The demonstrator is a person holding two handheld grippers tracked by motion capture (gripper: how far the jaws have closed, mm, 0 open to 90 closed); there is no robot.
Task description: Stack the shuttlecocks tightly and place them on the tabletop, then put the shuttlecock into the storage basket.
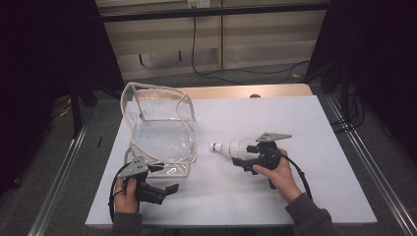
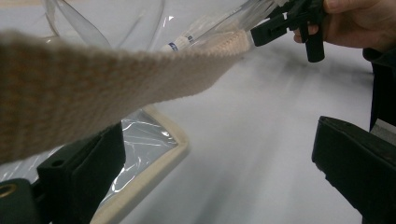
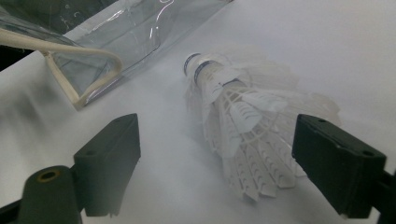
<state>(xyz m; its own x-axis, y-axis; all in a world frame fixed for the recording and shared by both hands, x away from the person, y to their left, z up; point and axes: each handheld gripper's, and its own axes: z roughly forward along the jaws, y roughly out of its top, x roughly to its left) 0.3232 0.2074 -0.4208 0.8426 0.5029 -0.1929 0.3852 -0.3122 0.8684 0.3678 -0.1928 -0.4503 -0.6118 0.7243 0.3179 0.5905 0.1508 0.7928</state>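
On the white counter (image 1: 305, 118), a stack of shuttlecocks (image 3: 238, 130) lies on its side between the spread, non-gripping jaws of the right claw (image 1: 244, 157), cork end pointing left toward the clear bag (image 1: 160, 130). The left claw (image 1: 164, 189), farther off, stands open beside the bag's woven strap (image 2: 93, 79).

A white sheet (image 1: 295, 123) covers the wooden table (image 1: 246, 91); black cables (image 1: 236, 73) trail behind.

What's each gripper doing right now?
Left gripper: open, holding nothing, beside the clear bag.
Right gripper: open around the shuttlecock, not gripping.
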